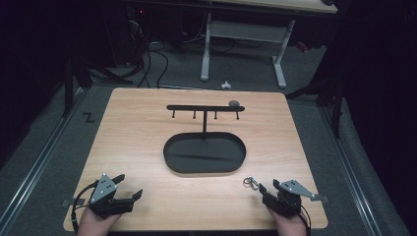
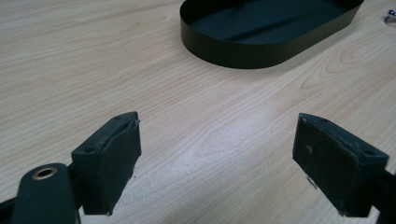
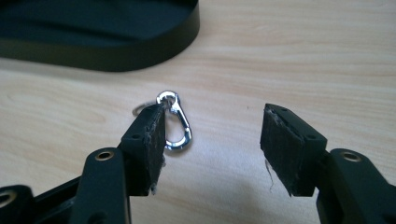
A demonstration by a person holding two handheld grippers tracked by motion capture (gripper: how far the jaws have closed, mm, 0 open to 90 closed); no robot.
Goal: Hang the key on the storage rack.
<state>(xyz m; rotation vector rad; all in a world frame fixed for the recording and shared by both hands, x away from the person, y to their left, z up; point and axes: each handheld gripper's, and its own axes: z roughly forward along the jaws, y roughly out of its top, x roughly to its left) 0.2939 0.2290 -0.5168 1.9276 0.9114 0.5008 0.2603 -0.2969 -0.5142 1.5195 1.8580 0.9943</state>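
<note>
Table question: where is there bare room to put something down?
The table has bare wood left of the black tray, ahead of the left hand-held gripper. Behind the hook stand is bare too. It is crowded near the right hand-held gripper, where the metal clip lies beside the tray.

Black hook stand on wooden table (image 1: pixel 128 147)
Oval tray base (image 1: pixel 204 153) at centre; four-peg crossbar (image 1: pixel 204 108) toward 12 o'clock, small grey object (image 1: pixel 234 103) on its 3 o'clock end
</note>
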